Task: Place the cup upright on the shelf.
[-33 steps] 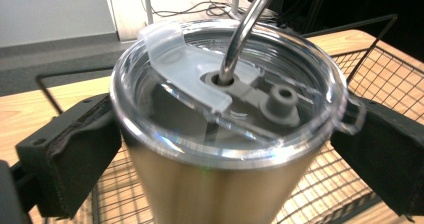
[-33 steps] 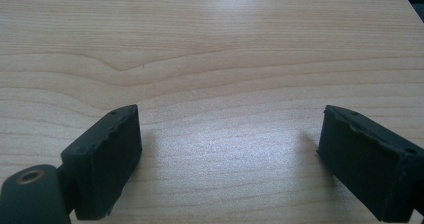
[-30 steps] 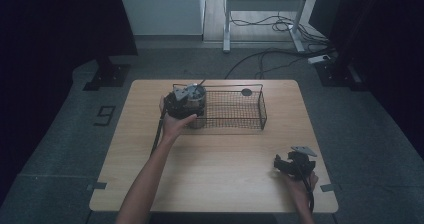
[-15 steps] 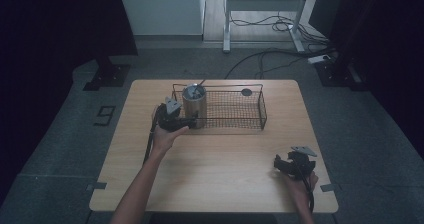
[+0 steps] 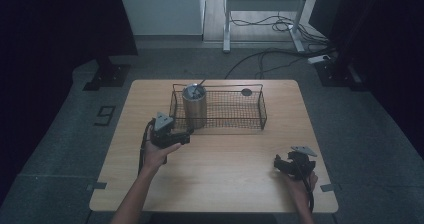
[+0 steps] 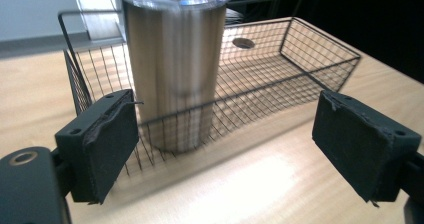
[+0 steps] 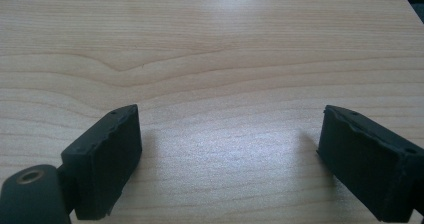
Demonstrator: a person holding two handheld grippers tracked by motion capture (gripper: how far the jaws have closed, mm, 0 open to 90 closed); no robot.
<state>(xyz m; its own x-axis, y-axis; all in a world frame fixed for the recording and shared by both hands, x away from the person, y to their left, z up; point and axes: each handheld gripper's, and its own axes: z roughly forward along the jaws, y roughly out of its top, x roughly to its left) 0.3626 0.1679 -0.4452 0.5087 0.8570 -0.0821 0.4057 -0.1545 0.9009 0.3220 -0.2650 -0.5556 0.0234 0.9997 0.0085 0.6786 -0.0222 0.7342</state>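
While your left gripper (image 6: 225, 149) hangs just outside the wire basket (image 5: 250, 118), jaws wide apart and empty, mesh stands between it and the brushed steel tumbler (image 6: 172, 64) upright in the basket's left end. Your right gripper (image 7: 227, 164) rests low over bare wood-grain table (image 5: 225, 159), jaws spread.

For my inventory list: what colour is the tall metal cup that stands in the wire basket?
Silver, brushed steel; the left gripper view shows the tall metal cup best.
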